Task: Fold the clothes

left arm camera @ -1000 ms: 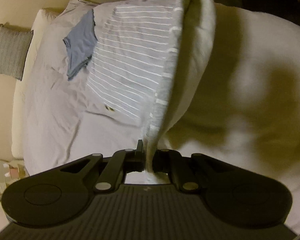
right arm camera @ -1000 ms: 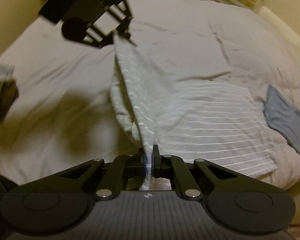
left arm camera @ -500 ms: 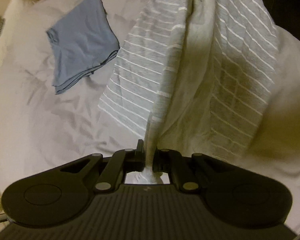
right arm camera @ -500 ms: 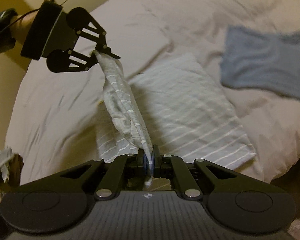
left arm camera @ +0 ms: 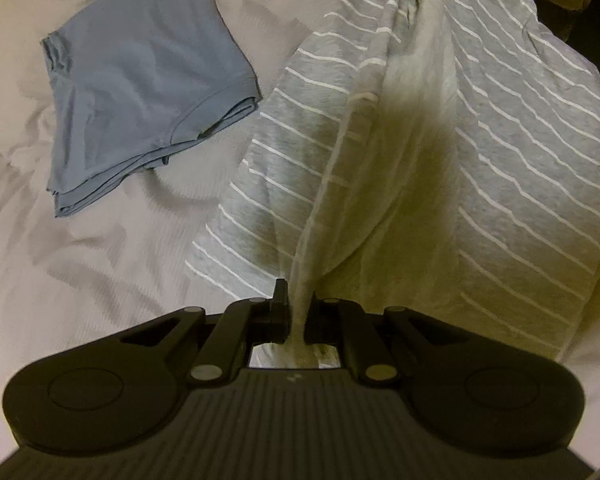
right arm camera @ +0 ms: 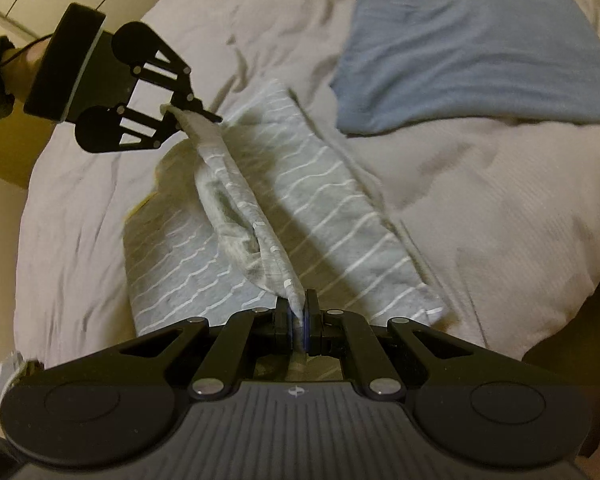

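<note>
Both hand-held grippers, left point(left arm camera: 296, 316) and right point(right arm camera: 298, 312), pinch striped shirt point(right arm camera: 332, 216) edge beside blue shirt point(right arm camera: 472, 52). Soft, floppy, light; you keep hold at corners.

No readable text, label, brand or number shows in either wrist view.

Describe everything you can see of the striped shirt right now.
The striped shirt is grey knit with thin white stripes, partly folded. Its lower layer lies flat on the pale bedcover; one edge is lifted into a taut ridge, pinched by the left gripper at the far end and the right gripper at the near end. It lies beside the folded blue garment.
</note>
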Demonstrator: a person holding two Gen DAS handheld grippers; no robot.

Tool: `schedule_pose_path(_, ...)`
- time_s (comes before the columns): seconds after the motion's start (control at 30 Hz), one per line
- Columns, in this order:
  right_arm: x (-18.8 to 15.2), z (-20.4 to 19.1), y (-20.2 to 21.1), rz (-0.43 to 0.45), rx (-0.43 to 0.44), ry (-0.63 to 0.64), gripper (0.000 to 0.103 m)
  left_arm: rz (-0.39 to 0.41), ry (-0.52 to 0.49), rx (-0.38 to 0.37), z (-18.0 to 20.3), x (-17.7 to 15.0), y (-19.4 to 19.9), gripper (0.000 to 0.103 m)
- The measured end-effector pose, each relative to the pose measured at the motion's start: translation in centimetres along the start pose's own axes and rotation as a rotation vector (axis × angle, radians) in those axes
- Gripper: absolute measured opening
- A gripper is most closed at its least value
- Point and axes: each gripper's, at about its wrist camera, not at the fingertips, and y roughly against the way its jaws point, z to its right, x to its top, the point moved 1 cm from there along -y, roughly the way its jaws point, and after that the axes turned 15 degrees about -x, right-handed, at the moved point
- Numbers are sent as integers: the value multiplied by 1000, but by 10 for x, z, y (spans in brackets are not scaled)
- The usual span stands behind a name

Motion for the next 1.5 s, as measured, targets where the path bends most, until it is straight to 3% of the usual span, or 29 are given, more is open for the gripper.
schedule_pose_path(0.13,-3,11,-7,-3,-13,-57,6,25,38,-9,-16,0,-6,13)
schedule_pose_path(0.2,-7,17,-9,1,-39,-93,12,45,97,-13,-28,-1,-10,25)
schedule_pose_path(0.37,-20,39,-9,-6,-22,-214,27,171,287,-80,-51,-16,-1,25)
schedule_pose_path(0.57,-35,39,-6,1,-4,-245,23,311,466,-146,-61,-37,5,23)
schedule_pose_path(0.6,-35,38,-6,4,-20,-249,17,323,492,-158,-62,-38,5,10)
schedule_pose_path(0.63,-36,36,-7,6,-34,-252,5,331,514,-167,-63,-39,5,4)
schedule_pose_path(0.67,-36,36,-7,8,-44,-253,5,336,526,-166,-63,-41,6,3)
schedule_pose_path(0.87,-30,32,18,67,-49,-247,3,395,549,-120,-66,-47,32,2)
schedule_pose_path(1.03,-22,41,7,67,-69,-261,3,368,573,-113,-80,-39,15,2)
schedule_pose_path(1.17,-22,49,-9,35,-90,-269,9,330,623,-88,-85,-38,-4,11)
schedule_pose_path(1.33,-34,52,15,110,-178,-300,21,323,713,10,-79,-53,1,22)
schedule_pose_path(1.43,-44,44,39,182,-244,-323,21,337,785,115,-65,-65,16,22)
schedule_pose_path(1.5,-47,29,48,215,-238,-305,21,368,794,166,-48,-64,28,20)
